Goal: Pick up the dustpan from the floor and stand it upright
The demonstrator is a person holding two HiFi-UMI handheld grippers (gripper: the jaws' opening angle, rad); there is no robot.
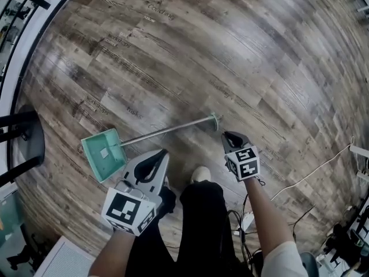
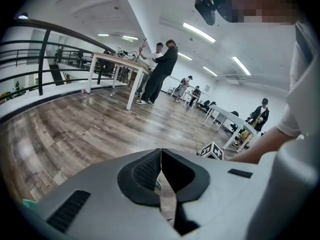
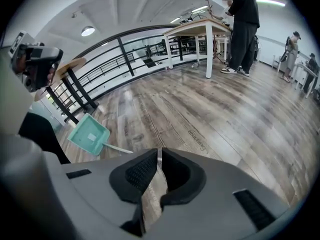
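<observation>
Left gripper point(image 1: 162, 153) and right gripper point(image 1: 229, 136) both pinched shut, empty. Teal dustpan point(image 1: 104, 153) lies flat on the wood floor point(image 1: 202, 51), handle half-hidden in the right gripper view. Railing point(image 3: 125, 54) and table point(image 3: 200, 31) beyond.

We lose the handle end of the dustpan point(image 3: 89, 134) behind the right gripper point(image 3: 159, 153); the head view's left edge cuts off the black stool point(image 1: 33, 144).
</observation>
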